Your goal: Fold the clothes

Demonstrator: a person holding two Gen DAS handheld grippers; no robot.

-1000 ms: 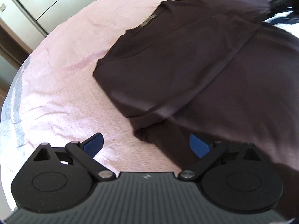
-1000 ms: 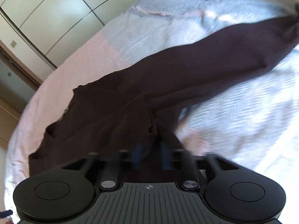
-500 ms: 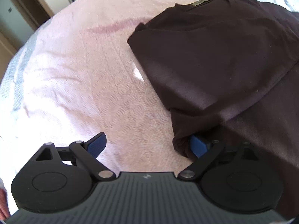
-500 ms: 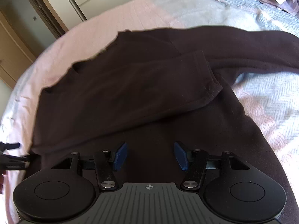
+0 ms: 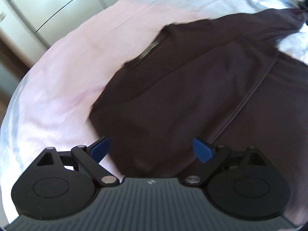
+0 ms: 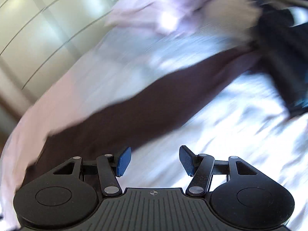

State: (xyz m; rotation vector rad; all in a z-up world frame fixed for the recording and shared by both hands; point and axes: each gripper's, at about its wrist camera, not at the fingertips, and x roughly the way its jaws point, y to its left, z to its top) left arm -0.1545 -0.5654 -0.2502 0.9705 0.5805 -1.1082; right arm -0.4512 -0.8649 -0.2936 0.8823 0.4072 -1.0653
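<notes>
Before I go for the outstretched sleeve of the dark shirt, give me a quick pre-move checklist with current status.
1. Left gripper jaws open, nothing held: ok.
2. Right gripper jaws open, nothing held: ok.
3. One sleeve already folded across the dark shirt: ok.
4. Other sleeve still stretched out over the bedspread: not ok, needs folding.
5. Sleeve cuff position: cannot tell, right wrist view is motion-blurred.
6. Right gripper lined up on the sleeve: not ok, jaws are over bare bedspread beside it.

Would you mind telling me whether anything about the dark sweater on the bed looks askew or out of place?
One long sleeve of the dark sweater trails out diagonally across the bedspread, unfolded, while the other side is folded over the body. Both views are motion-blurred; nothing looks damaged or spilled.
</notes>
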